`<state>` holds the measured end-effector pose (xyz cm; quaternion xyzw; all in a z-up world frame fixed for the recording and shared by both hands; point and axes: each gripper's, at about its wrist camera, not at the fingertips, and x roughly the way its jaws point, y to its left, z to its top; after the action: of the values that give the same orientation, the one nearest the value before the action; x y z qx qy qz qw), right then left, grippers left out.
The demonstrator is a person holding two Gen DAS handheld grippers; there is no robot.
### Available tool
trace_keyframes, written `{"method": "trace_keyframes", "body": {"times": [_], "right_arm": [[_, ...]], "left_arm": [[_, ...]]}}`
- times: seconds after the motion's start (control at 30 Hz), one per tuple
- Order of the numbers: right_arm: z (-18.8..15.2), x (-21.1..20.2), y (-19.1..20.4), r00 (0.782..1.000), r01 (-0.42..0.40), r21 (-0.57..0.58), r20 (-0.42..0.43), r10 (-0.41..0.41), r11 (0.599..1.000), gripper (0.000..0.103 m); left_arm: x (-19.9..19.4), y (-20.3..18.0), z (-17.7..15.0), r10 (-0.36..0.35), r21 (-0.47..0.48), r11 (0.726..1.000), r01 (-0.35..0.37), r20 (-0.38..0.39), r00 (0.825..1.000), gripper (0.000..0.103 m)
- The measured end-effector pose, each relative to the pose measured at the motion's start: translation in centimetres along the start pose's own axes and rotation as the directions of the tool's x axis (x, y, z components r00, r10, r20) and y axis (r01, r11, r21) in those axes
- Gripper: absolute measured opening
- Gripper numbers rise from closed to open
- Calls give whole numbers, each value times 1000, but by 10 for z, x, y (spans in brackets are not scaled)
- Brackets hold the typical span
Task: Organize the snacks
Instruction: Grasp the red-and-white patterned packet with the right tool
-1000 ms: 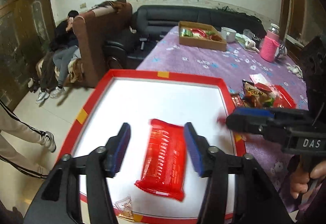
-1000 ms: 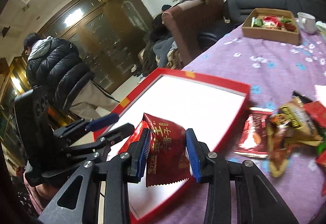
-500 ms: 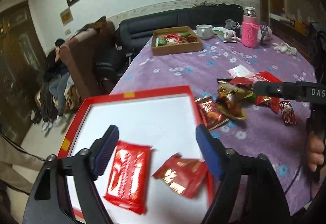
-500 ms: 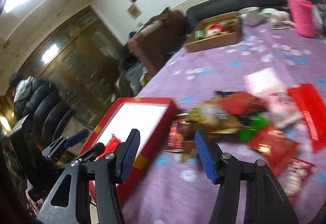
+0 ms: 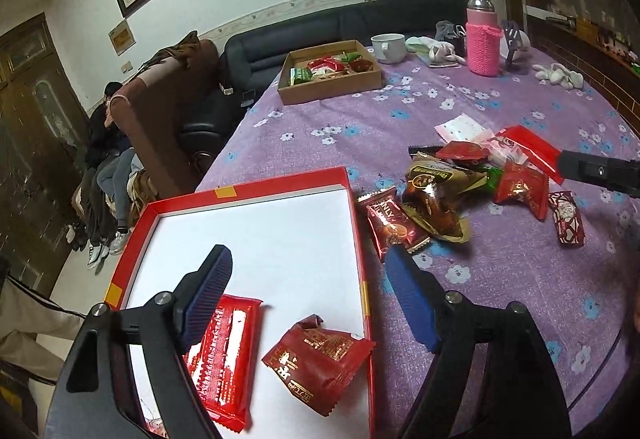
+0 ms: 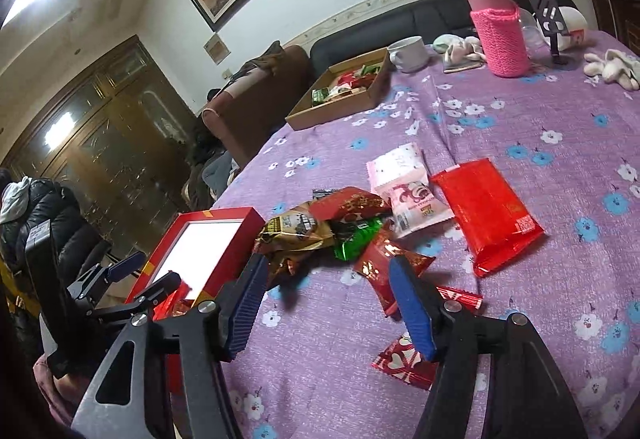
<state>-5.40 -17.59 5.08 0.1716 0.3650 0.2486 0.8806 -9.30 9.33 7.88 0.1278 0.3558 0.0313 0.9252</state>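
Red tray (image 5: 352,239) sits at the near edge of the surface (image 5: 400,119), white floor up, so it reads as the collection bin; two packets already lie flat in it: a long red bar (image 5: 228,351) and a dark red pouch (image 5: 320,351), the pouch against the right wall, one corner riding up over the rim.

Left tongs (image 5: 308,295) hang over the tray, spread wide, nothing between the pads; bar shows just under the left pad, not pinched; jaws have just been opening, which fits a drop-off.

Right tongs (image 6: 328,303) point at the loose pile (image 6: 340,227) on the purple cloth just right of the tray; jaws have just been opening too, pads part spread and empty, straddling the near edge of the pile; red packet (image 6: 384,267) lies closest to the right pad; likely next pick, my guess.

Pile is heaped: gold, green and red wrappers overlapping; big red pack (image 6: 488,211) and pink pack (image 6: 404,191) lie flatter at the far side; heart packet (image 6: 404,359) sits apart, near the tongs' base.

Cardboard box (image 5: 332,71) at the far end holds more snacks; cannot tell if it's part of the job.

Risk: crinkly foil slips; overlapping wrappers may lift two at once.
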Motion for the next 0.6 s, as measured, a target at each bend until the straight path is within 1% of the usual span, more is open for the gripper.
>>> {"method": "trace_keyframes", "body": {"times": [0.37, 0.6], "right_arm": [[-3, 3, 0, 1000, 10, 3, -18, -10, 1000, 65], [-2, 5, 0, 999, 31, 2, -30, -31, 1000, 65]], "left_arm": [[2, 9, -1, -2, -27, 1000, 2, 4, 1000, 80], [5, 11, -3, -4, -26, 1000, 4, -3, 1000, 80]]}}
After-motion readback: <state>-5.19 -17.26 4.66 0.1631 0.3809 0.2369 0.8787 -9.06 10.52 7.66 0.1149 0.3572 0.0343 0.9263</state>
